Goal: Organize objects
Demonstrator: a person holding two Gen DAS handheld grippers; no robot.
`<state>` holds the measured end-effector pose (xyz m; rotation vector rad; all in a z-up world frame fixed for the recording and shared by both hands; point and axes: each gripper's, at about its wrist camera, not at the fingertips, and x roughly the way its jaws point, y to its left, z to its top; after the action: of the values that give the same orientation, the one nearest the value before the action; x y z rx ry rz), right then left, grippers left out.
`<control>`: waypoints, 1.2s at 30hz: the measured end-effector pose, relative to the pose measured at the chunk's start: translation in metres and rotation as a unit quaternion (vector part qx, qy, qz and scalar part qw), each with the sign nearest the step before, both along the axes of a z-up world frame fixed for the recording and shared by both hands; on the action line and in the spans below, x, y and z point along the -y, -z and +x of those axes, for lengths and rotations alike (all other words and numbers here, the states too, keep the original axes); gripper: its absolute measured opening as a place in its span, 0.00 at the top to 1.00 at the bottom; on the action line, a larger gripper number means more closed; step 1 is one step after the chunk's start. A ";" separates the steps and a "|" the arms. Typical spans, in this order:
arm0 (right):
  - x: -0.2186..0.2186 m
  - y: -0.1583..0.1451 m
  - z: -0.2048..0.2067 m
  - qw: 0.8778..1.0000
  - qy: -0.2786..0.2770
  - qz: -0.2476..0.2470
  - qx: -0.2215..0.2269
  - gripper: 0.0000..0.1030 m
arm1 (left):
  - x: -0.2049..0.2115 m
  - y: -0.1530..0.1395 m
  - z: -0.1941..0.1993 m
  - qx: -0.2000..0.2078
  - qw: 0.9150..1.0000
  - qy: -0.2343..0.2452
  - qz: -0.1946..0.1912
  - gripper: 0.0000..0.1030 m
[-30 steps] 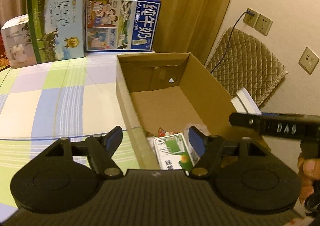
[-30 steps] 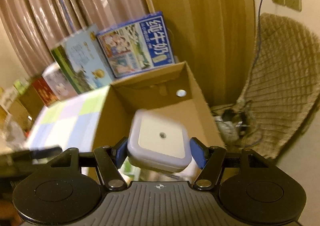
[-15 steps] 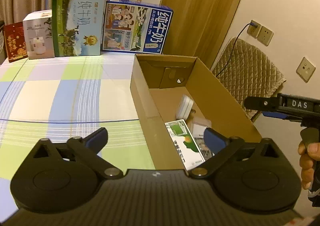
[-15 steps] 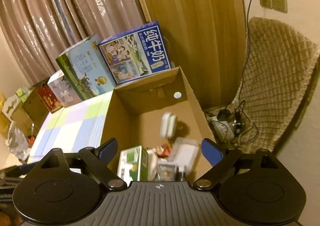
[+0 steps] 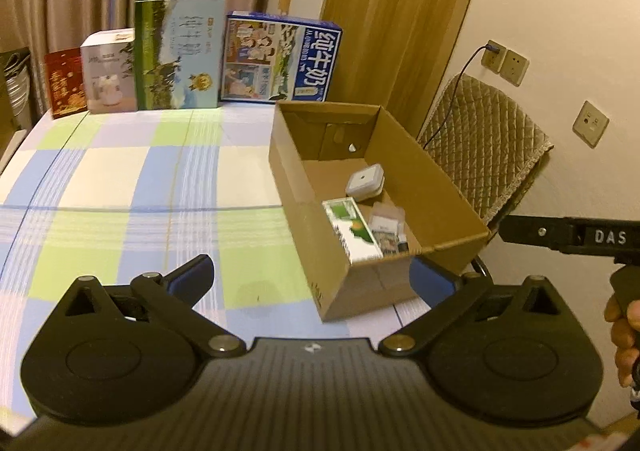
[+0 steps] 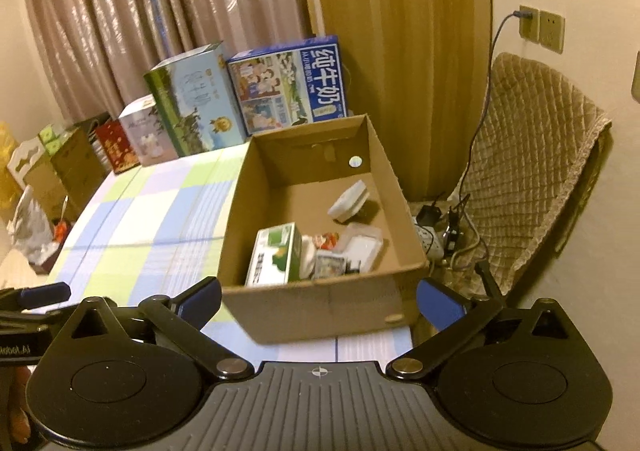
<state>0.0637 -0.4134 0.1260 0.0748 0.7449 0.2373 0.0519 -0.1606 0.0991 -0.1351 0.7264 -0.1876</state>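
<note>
Right gripper point(image 6: 318, 297) gapes wide, empty — so does the left gripper point(image 5: 310, 277) — white square device point(image 6: 349, 203) lies ahead inside the cardboard box point(image 6: 320, 307).

You have an open brown cardboard box point(image 5: 424, 179) at the right edge of the worktop point(image 5: 120, 179), and inside it a white square device point(image 5: 365, 182) leans tilted toward the far end, while a green-and-white carton point(image 5: 352, 229), a clear plastic case point(image 5: 386, 217) and small packets point(image 6: 330, 265) crowd the near end.
</note>
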 end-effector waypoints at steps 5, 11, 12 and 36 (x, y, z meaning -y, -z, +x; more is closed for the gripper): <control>0.000 -0.006 -0.031 1.000 0.004 0.002 0.006 0.02 | -0.001 -0.003 -0.032 -0.006 1.000 -0.013 0.000 0.01; -0.007 -0.010 -0.062 1.000 0.001 0.000 0.012 0.02 | -0.004 -0.011 -0.064 -0.009 1.000 -0.021 0.005 0.01; -0.008 -0.010 -0.067 1.000 0.000 -0.003 0.014 0.02 | -0.005 -0.012 -0.068 -0.011 1.000 -0.022 0.004 0.01; -0.019 0.003 -0.106 1.000 -0.001 -0.023 0.011 0.02 | -0.007 -0.009 -0.103 -0.021 0.999 -0.033 0.021 0.01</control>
<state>-0.0423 -0.3947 0.1230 0.0277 0.7284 0.2215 -0.0510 -0.1532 0.1078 -0.1240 0.7656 -0.1065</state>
